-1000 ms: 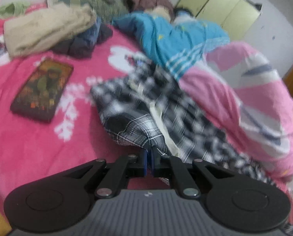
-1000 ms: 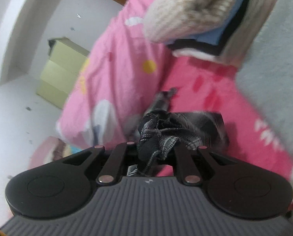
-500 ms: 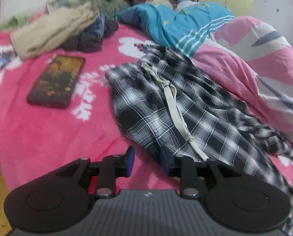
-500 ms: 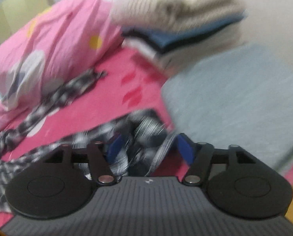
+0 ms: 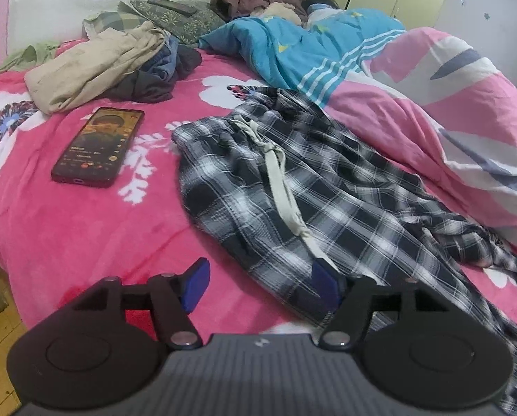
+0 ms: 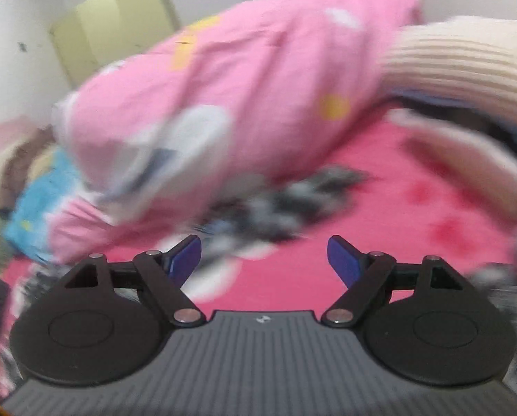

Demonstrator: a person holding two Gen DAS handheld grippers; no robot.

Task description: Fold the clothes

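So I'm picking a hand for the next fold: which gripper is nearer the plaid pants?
Left. The left gripper hovers at the plaid pants' waistband edge, jaws opening; the right gripper sits back, opening over bare blanket.

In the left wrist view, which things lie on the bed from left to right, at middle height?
Phone → plaid trousers with a pale drawstring → pink quilt.

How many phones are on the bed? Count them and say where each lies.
2. One phone lies lit on the pink blanket left of the plaid trousers; a dark one rests on the patterned pillow. Others may hide under clothes.
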